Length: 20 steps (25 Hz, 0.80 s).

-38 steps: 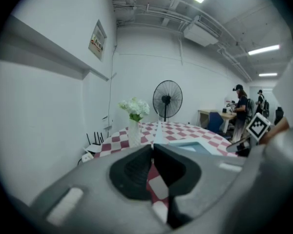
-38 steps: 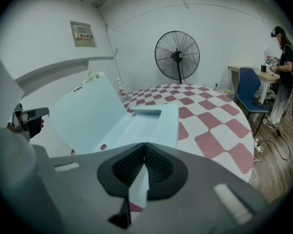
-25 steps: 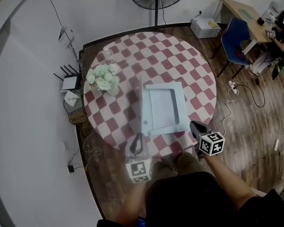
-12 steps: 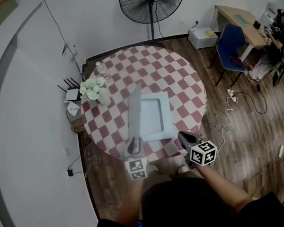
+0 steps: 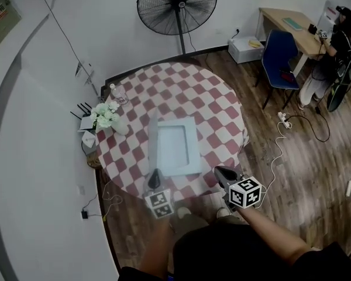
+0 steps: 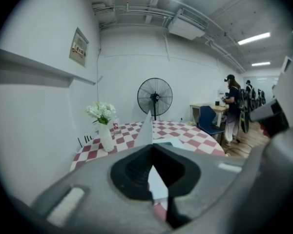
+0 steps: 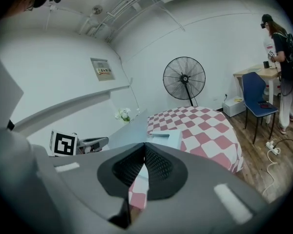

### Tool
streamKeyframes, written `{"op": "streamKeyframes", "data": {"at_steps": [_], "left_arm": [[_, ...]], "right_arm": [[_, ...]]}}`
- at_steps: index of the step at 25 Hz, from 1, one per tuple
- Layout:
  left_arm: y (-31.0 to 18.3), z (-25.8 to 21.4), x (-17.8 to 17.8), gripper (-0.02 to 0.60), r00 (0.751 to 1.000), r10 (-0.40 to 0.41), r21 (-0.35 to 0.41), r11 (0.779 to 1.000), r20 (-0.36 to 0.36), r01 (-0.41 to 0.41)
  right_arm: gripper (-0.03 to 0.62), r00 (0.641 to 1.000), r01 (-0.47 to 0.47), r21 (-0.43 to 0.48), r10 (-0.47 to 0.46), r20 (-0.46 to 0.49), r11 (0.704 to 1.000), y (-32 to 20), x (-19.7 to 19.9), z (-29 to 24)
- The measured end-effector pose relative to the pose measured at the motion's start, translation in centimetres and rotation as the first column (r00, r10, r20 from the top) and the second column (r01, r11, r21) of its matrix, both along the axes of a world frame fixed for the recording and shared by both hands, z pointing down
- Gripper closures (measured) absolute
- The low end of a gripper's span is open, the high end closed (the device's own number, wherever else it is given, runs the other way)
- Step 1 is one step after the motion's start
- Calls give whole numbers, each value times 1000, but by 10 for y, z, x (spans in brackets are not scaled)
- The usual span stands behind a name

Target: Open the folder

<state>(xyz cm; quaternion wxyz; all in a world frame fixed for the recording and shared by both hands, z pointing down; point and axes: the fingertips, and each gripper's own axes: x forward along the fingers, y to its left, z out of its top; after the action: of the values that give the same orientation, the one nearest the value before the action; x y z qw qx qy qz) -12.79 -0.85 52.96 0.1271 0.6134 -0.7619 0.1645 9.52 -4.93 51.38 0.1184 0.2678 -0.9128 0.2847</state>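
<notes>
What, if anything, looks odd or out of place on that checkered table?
Only one thing: the pale blue folder lies flat, but its cover stands straight up along its left edge. That seems no accident: the left gripper, jaws shut, pinches the cover's near end. Nothing looks spilled or damaged.

Round worktop (image 5: 222, 98) under red-and-white check cloth, on dark wood floor (image 5: 292, 168). Behind worktop, black pedestal fan (image 5: 176, 7) against plain white wall (image 5: 105, 22). Right of worktop, blue chair (image 5: 279, 51) drawn up to pale wooden desk (image 5: 292, 28). Above worktop, lit ceiling strip lights (image 6: 254, 38).
</notes>
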Motion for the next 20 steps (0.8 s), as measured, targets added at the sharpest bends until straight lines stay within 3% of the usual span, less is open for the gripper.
{"op": "streamKeyframes", "data": {"at_steps": [5, 9, 15, 20], "left_arm": [[8, -14, 12, 580, 988, -82, 34, 996, -130, 88], [33, -17, 5, 578, 944, -225, 46, 969, -241, 243], [91, 4, -62, 578, 866, -429, 20, 893, -255, 449], [124, 30, -119, 576, 817, -527, -28, 844, -232, 536]], "right_arm": [[594, 999, 37, -15, -37, 1, 999, 1, -6, 10], [594, 995, 97, -27, -97, -13, 995, 3, -21, 24], [594, 982, 178, -47, -180, -49, 983, 6, -49, 48], [594, 973, 205, -64, -211, -94, 977, 8, -79, 70]]}}
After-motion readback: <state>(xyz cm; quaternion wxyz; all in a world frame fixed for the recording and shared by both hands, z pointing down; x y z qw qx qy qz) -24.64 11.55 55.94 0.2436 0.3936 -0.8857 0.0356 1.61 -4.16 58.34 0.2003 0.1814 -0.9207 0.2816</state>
